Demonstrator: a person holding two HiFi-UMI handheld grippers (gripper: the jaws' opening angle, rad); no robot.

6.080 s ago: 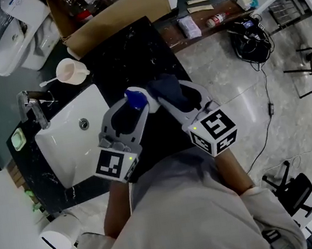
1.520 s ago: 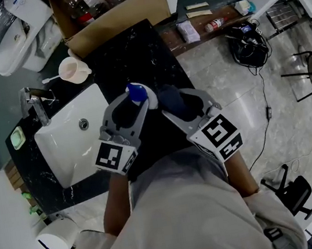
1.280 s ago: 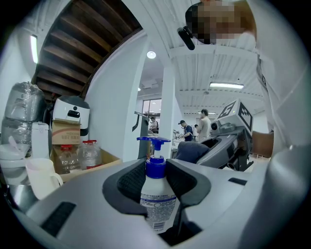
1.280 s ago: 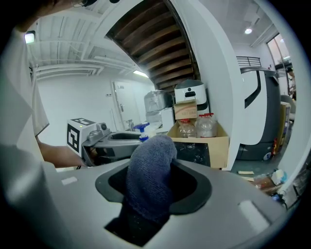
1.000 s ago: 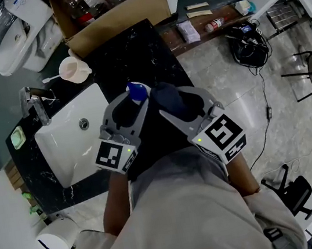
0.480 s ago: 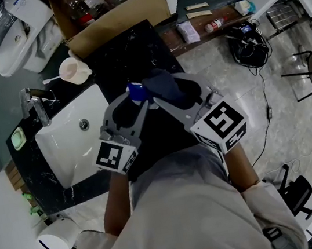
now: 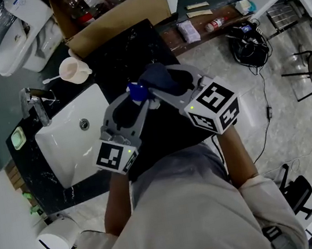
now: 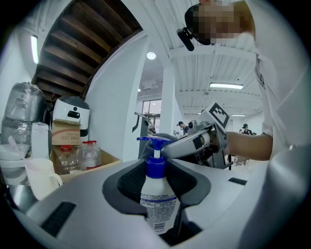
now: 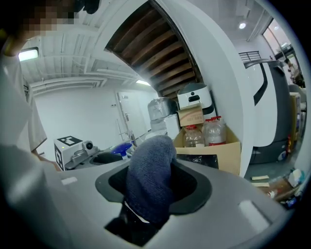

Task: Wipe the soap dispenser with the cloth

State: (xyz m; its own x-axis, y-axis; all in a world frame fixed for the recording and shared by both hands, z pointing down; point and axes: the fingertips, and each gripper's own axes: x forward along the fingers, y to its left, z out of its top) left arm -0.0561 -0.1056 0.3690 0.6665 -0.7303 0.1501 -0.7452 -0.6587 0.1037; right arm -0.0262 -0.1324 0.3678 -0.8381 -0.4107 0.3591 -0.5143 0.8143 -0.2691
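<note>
My left gripper (image 7: 135,99) is shut on a white soap dispenser (image 8: 157,200) with a blue pump head (image 7: 136,91), held upright over the black counter (image 7: 124,55). My right gripper (image 7: 159,86) is shut on a dark blue cloth (image 7: 157,78), bunched between its jaws (image 9: 148,177). The cloth sits against the right side of the pump head. In the left gripper view the right gripper (image 8: 167,148) and its cloth lie just behind the pump. The dispenser's body is hidden by the left jaws in the head view.
A white sink (image 7: 76,136) with a chrome tap (image 7: 35,108) lies left of the grippers. A pale cup (image 7: 73,71) stands behind the sink. An open cardboard box (image 7: 109,11) with bottles sits at the counter's far end. Floor with cables (image 7: 245,39) lies to the right.
My right gripper has swung up and leftward, bringing the cloth from beside the dispenser onto the pump head. The left gripper and dispenser have stayed in place.
</note>
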